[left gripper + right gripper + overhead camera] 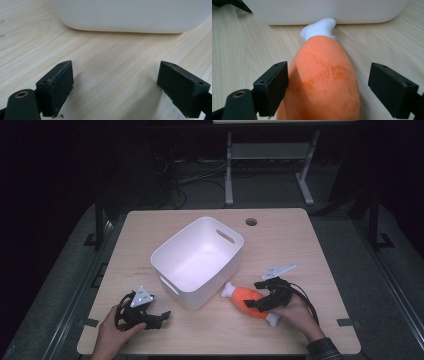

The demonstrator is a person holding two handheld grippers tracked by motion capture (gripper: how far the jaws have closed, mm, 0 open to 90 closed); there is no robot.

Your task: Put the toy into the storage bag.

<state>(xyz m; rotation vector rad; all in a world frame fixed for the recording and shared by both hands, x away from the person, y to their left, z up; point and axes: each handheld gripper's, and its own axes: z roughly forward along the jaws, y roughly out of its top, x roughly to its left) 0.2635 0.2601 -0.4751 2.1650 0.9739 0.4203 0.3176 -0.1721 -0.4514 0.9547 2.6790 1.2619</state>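
An orange plush drumstick [248, 300] with white ends lies on the wooden table [280, 235], just right of a white plastic bin [175, 240]. My right gripper [256, 294] straddles its orange body with the jaws open. In the right gripper view the plush drumstick [324, 80] sits between the jaws of the right gripper [328, 87], close to the left one and apart from the right one, its white tip touching the bin [324, 10]. My left gripper [161, 318] rests near the front left, open and empty [115, 85], facing the bin wall [125, 15].
The bin stands empty in the middle of the table, with handle slots in its end walls. A round cable hole [251, 222] sits near the far edge. Beyond the table a dark floor holds cables and a metal frame [270, 155].
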